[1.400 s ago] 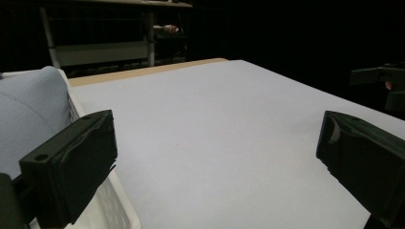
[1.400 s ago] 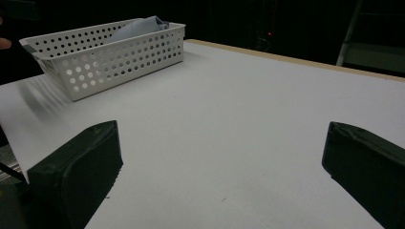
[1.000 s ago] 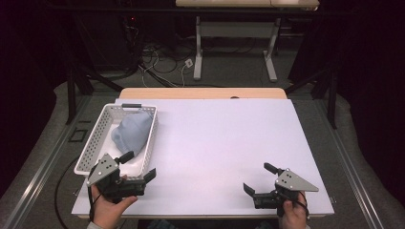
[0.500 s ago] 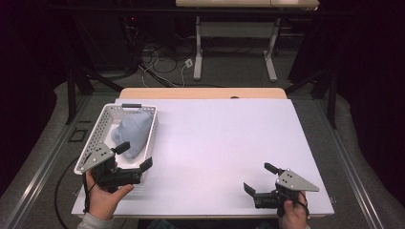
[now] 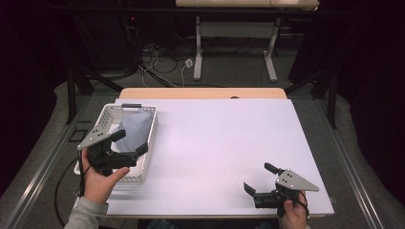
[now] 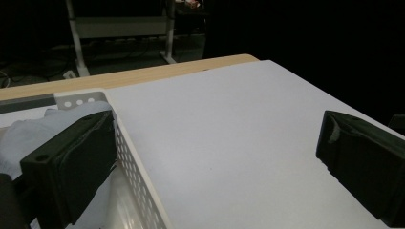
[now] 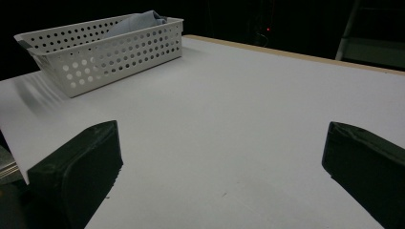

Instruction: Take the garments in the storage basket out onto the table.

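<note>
left gripper [image 5: 128,143] now forward, over basket [image 5: 152,119], jaws apart

The high view is looking forward and down from above the person's side, taking in the whole counter [image 5: 224,143] and the white basket [image 5: 149,138] at its left edge. The left gripper view is riding low, right over the basket [image 6: 138,186], facing past it across the counter [image 6: 229,133]. The right gripper view is sitting low, well apart from the basket [image 7: 105,52] (seen side-on), facing toward it. All three are sharing basket and counter.
</note>
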A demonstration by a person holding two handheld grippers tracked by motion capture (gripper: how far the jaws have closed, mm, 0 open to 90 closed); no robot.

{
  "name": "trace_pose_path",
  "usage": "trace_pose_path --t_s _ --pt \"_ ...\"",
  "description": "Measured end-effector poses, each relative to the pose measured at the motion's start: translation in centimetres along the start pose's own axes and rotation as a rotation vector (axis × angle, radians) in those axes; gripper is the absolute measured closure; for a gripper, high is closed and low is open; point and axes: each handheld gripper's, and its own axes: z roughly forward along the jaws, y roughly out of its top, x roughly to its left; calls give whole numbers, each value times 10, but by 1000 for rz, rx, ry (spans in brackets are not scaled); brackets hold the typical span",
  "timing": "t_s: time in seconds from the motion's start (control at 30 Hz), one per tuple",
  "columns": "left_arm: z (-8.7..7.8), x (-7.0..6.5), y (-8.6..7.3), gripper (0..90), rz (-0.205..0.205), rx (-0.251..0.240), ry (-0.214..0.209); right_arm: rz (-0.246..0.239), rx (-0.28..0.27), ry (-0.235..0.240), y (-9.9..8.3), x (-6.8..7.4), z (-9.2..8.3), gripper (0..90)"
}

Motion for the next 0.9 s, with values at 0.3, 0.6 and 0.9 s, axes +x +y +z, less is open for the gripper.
trace_pose_path --t_s 0.3,0.6,0.9 --pt "9 7 20 5 14 19 28 2 3 4 0 0 0 0" --pt "19 17 28 6 26 65 80 3 2 8 0 0 0 0" --pt "36 43 33 16 -10 138 171 9 13 14 -1 -2 0 0"
